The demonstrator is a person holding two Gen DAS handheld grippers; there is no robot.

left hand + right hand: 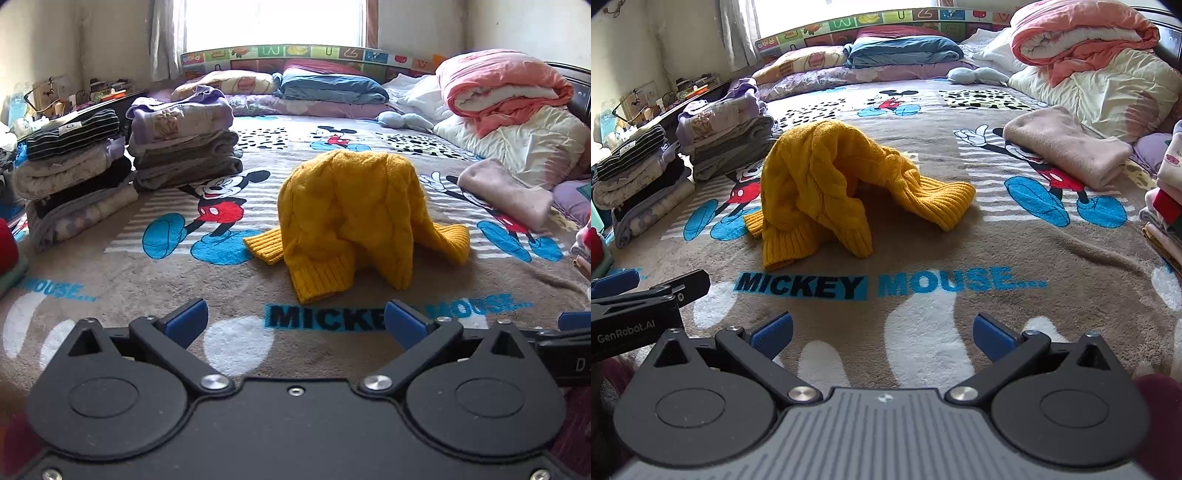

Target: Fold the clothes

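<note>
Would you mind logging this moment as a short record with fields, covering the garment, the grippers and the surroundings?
surface: Mickey Mouse blanket on a bed
garment to fold: yellow knit sweater, crumpled in a heap, unfolded
left gripper: open, short of the sweater, holding nothing
right gripper: open, short of the sweater, holding nothing
folded stacks: two piles left of the sweater
pink folded item: right of the sweater
far end: pillows and a pink quilt
</note>
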